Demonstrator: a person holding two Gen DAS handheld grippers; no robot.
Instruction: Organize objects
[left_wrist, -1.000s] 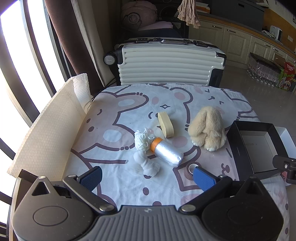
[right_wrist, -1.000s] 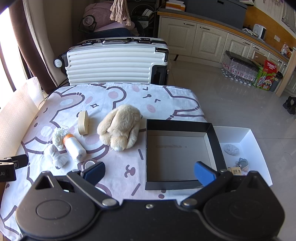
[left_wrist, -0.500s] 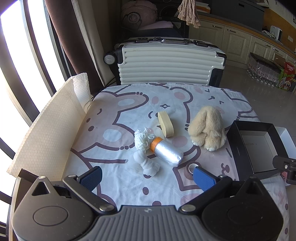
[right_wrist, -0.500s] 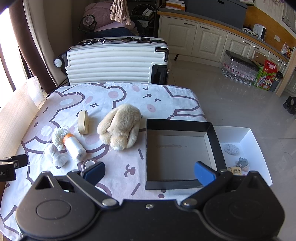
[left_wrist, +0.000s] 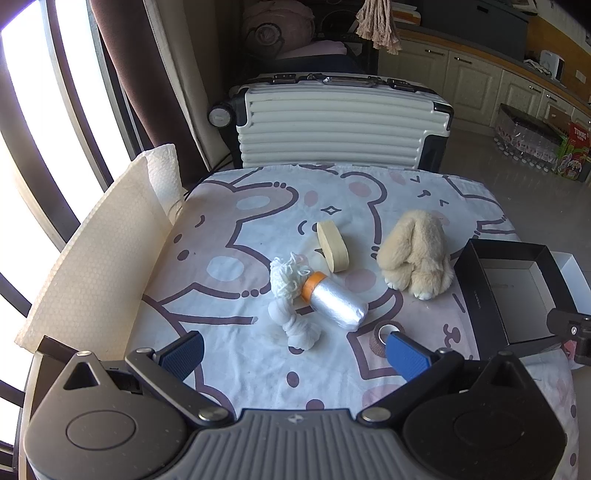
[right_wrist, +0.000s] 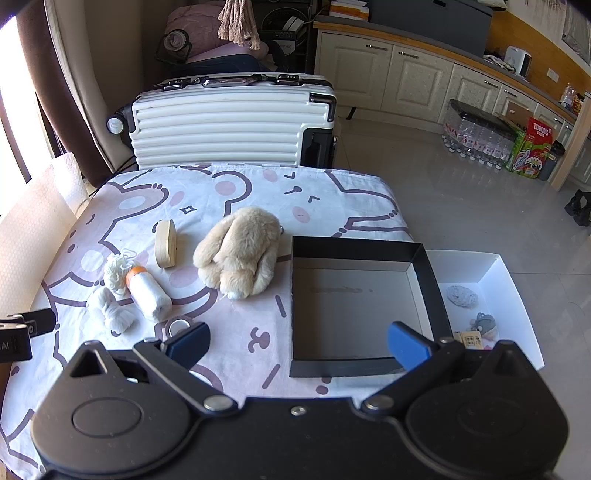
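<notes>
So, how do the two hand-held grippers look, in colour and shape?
Both share one design. The left hand-held gripper has a ribbed grey centre plate, rounded black housings with round discs, black linkage bars with silver pivots and blue ribbed fingertips. The right hand-held gripper is all black, with matching blue tips. No cables show.

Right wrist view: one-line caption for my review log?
Open right tool hovers before an empty black box; plush rabbit, thread spool and tape wait on the bedsheet.
</notes>
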